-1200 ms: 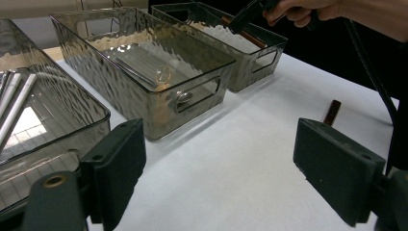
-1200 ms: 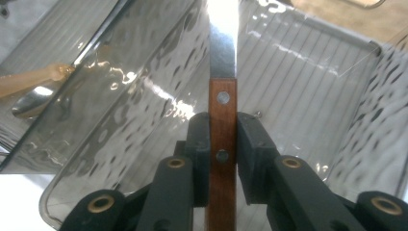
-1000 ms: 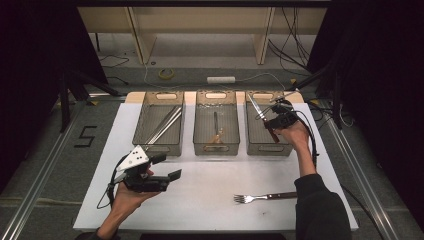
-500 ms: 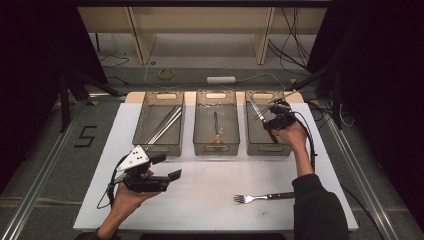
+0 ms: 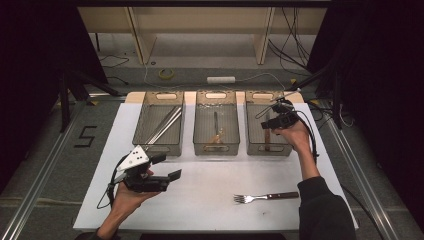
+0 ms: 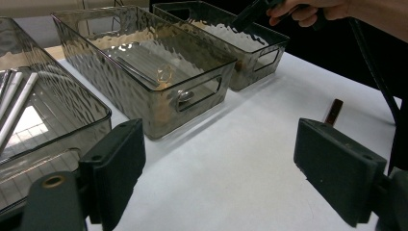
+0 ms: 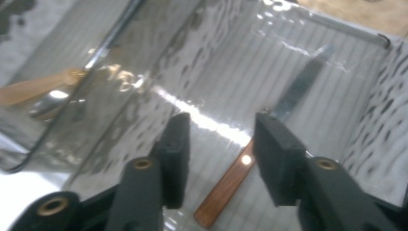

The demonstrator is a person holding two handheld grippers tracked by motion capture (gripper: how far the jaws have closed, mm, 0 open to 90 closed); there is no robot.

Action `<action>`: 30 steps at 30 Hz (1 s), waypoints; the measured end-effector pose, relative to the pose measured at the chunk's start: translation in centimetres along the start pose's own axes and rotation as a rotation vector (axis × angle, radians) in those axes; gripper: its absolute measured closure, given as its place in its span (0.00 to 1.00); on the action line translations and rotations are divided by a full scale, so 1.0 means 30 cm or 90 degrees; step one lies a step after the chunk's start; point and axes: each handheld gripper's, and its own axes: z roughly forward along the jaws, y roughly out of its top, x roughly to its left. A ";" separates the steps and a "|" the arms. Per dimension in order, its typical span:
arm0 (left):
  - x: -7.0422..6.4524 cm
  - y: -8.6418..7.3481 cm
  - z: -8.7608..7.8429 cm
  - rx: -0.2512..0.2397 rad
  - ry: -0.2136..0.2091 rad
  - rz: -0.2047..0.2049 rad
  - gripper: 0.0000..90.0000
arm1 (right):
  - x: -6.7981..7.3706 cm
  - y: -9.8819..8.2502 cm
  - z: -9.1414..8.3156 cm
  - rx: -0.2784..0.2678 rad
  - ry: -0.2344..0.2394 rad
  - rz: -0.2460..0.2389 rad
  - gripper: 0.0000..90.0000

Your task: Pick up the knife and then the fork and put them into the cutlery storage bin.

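Note:
My right gripper (image 5: 267, 124) hovers over the right clear bin (image 5: 268, 150); its jaws have just been opening and now stand apart with nothing pressed between them. In the right gripper view (image 7: 219, 127) a wooden-handled knife (image 7: 230, 182) lies flat on the bin floor below the jaws, also visible from above (image 5: 267, 134). My left gripper (image 5: 167, 167) rests low over the white table at the front left, open and empty (image 6: 216, 159). A wooden-handled fork (image 5: 265, 196) lies on the table at the front right, its handle end (image 6: 333, 109) showing past the left gripper's jaw.
Three clear bins stand in a row at the back of the white tabletop (image 5: 210, 200). The left bin (image 5: 161, 148) holds long metal sticks (image 5: 165, 125). The middle bin (image 5: 216, 148) holds a wooden-handled spoon (image 5: 216, 134). Dark floor and rails flank the table.
The right gripper's jaws have opened. The knife that stuck up out of them now lies in the right bin. The left hand has stayed still.

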 end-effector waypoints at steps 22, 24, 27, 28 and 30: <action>0.002 -0.002 -0.005 -0.003 0.000 -0.006 0.20 | 0.200 -0.124 -0.207 -0.053 0.144 -0.208 0.37; 0.001 -0.003 -0.005 -0.001 0.000 -0.005 0.20 | 0.218 -0.141 -0.219 -0.048 0.148 -0.216 0.37; 0.001 -0.003 -0.006 -0.003 0.000 -0.005 0.20 | 0.235 -0.169 -0.228 -0.047 0.154 -0.227 0.35; 0.000 -0.004 -0.006 -0.002 0.001 -0.005 0.20 | 0.238 -0.177 -0.228 -0.046 0.157 -0.231 0.35; 0.001 -0.004 -0.007 -0.003 0.001 -0.004 0.20 | 0.249 -0.195 -0.232 -0.042 0.154 -0.230 0.33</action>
